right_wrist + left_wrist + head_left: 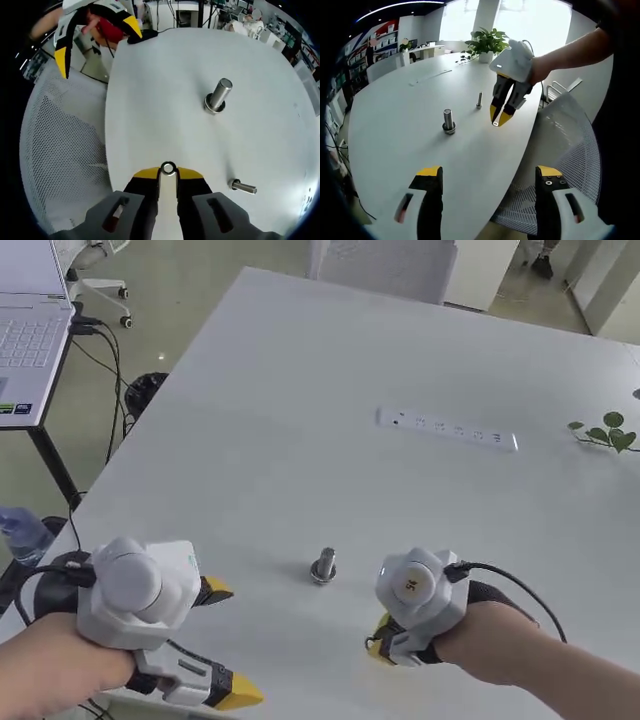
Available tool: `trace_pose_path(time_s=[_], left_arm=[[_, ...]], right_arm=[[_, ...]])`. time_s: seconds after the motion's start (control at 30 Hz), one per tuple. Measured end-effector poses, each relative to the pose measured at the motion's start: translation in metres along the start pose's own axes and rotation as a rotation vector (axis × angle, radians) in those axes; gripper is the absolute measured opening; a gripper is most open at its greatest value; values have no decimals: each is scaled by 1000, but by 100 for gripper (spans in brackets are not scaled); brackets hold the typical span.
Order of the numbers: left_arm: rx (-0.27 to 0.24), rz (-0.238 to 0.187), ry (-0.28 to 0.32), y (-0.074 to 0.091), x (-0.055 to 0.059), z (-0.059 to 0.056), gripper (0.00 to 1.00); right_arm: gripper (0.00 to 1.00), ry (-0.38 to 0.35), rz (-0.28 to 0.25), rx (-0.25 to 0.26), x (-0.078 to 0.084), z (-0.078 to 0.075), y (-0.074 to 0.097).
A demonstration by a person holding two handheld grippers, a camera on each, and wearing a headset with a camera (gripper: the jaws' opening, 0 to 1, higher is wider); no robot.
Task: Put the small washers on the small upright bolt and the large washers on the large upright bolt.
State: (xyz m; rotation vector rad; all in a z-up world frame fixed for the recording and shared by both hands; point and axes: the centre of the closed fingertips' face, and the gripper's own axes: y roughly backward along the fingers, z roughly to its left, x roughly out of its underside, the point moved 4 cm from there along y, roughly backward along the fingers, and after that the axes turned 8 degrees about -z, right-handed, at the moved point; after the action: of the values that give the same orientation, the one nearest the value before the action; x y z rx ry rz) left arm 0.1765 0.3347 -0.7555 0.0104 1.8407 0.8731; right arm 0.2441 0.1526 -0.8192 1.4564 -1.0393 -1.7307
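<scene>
While the white table (300, 390) carries both bolts upright for loading, we see the left gripper (489, 175) spread wide and empty, apparently in reserve, and the right gripper (168, 176) clamped tight on one washer (168, 168). Ahead of its jaws stands the large bolt (218, 95); the small bolt (243, 187) sits just right of them. A mesh chair (60, 150) lies leftward; a power strip (447, 428) far beyond obstructs nothing.

Yellow tips are capping the black jaws of the white left gripper (487, 172) and right gripper (168, 174); a shiny silver metal washer (168, 168), large silver bolt (218, 95) and small silver bolt (243, 187) are gleaming against the plain white table (150, 100).
</scene>
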Motion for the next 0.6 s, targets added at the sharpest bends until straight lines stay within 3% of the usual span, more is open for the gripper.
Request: trace_pose_path(time_s=[0.33, 0.6], left_arm=[[-5, -1, -2, -1, -3, -1, 75], [-18, -5, 4, -2, -3, 0, 75]], right_arm=[[12, -31, 7, 21, 13, -12, 25], [12, -65, 17, 62, 31, -32, 48]])
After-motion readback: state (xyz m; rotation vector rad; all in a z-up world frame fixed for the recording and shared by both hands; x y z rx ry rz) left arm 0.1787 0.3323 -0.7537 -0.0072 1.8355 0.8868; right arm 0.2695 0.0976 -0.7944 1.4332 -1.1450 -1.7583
